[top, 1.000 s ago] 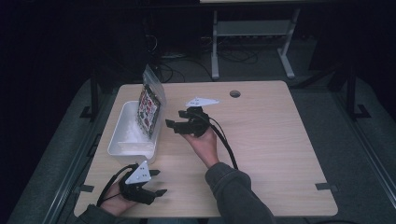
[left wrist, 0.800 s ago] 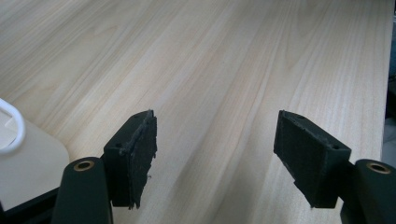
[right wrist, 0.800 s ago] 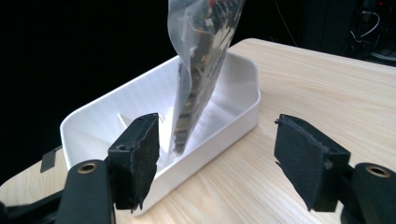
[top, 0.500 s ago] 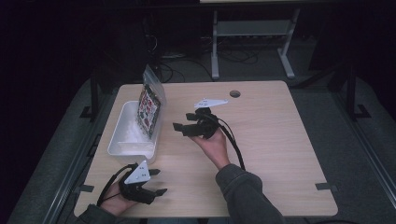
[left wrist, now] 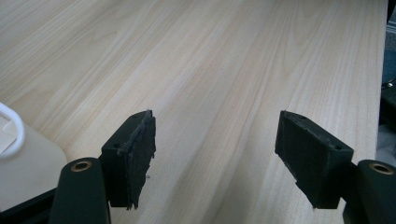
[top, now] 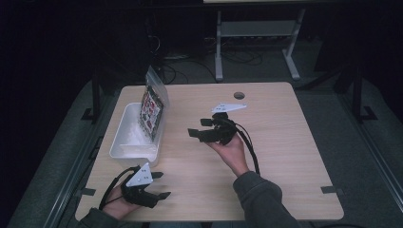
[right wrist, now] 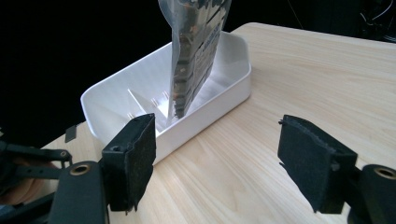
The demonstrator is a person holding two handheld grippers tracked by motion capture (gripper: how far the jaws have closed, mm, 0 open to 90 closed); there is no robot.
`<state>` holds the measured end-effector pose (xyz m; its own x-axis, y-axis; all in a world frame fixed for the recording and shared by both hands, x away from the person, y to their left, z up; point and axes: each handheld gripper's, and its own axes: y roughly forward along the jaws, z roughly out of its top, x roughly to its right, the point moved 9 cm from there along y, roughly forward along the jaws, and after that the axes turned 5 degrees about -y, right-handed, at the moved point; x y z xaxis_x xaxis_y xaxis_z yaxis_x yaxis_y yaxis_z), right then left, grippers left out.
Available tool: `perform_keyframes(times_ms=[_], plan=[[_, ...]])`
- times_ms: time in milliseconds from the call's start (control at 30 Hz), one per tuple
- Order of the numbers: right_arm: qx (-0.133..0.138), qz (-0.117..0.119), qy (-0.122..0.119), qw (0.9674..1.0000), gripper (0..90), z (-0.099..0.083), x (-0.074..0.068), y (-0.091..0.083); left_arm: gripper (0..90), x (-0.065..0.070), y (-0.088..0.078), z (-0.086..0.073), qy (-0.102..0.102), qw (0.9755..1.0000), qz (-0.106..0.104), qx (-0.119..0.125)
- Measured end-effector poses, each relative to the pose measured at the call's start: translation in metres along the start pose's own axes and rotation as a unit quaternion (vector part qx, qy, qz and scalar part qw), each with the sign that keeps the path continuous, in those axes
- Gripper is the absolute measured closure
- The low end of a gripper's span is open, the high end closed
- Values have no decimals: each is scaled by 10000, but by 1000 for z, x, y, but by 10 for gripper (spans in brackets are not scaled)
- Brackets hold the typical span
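Beside right gripper (top: 197, 128), jaws wide and empty, bag (top: 152, 108) upright in white bin (top: 124, 142); left gripper (top: 159, 185) likewise, bare table (top: 285, 156)

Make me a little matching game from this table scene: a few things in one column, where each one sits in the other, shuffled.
Things:
1. white plastic bin
2. clear printed bag
3. left tongs
4. right tongs

Places:
a. table's near left corner, open and empty
b. left part of the wooden table
c. mid-table, open, pointing at the bin
d. standing upright in the bin

Pairs: 1-b, 2-d, 3-a, 4-c
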<state>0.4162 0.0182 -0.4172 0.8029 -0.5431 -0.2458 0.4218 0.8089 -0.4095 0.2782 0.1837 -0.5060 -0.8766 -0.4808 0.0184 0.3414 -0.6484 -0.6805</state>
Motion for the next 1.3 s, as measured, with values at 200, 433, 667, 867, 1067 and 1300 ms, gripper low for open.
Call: perform_keyframes(times_ms=[200,433,667,867,1067,1300], plan=[[25,-26,29,10000,266,-8,6,-16,274,0,1,-1,11,10000,-18,-24],[12,-51,61,10000,264,-16,11,-33,274,0,1,0,18,10000,2,6],[-14,-22,171,9999,266,-26,16,-46,274,0,1,1,25,10000,11,22],[-17,2,217,9998,266,-33,18,-57,274,0,0,1,16,10000,31,50],[-37,-29,255,9997,266,-40,22,-69,274,0,0,1,33,10000,34,48],[-45,-93,345,9994,263,-49,28,-83,275,0,1,1,34,10000,28,35]])
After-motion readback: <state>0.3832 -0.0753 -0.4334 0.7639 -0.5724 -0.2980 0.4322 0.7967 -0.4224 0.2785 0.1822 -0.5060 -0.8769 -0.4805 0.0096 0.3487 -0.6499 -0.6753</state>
